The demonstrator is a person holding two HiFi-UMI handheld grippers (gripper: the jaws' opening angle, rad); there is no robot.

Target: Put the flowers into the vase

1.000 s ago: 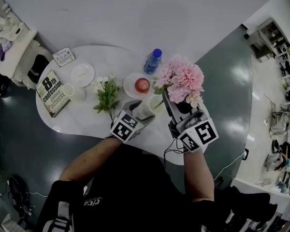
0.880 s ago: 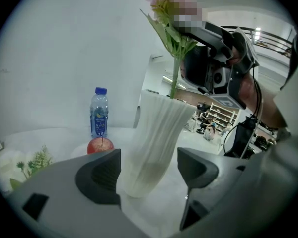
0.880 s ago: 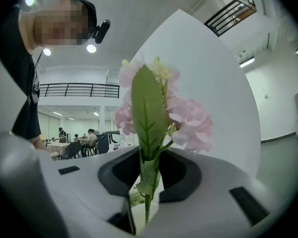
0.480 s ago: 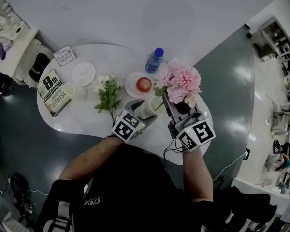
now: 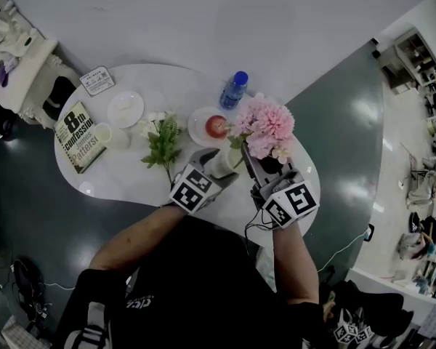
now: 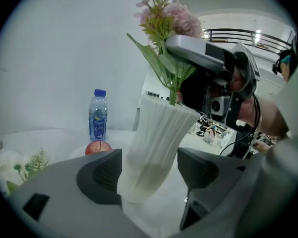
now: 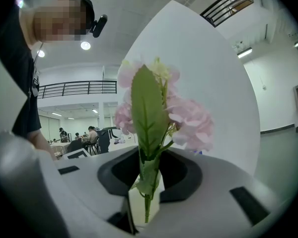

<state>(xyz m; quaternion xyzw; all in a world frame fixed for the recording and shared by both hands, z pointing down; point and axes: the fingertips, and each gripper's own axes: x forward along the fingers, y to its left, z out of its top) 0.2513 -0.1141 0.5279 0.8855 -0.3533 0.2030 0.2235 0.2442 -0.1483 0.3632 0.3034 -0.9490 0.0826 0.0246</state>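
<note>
In the head view we see a white table (image 5: 131, 177) and, near its front edge, the white ribbed vase (image 5: 222, 167). The left gripper (image 5: 216, 164) reaches to the vase from the left. The right gripper (image 5: 250, 157) comes from the right with the pink flowers (image 5: 263, 122), whose heads stand above the vase and to its right. Behind them are an apple (image 5: 216, 126) on a small plate (image 5: 198, 135), a bottle (image 5: 234, 90) with a blue cap, and a bunch of white and green flowers (image 5: 160, 142) lying on the table. A book (image 5: 78, 135) lies at the left end.

In the left gripper view, the lower part of the vase stands between the fingers (image 6: 102, 175), which are spread. The finger at the left of the picture is against the vase wall, and the other one has a narrow gap to it. The green stem (image 6: 174, 90) enters the mouth of the vase.

In the right gripper view, the fingers (image 7: 120, 170) are closed on the stem and a leaf, pinching them just below the pink heads. The vase mouth is directly under the jaws.
</note>
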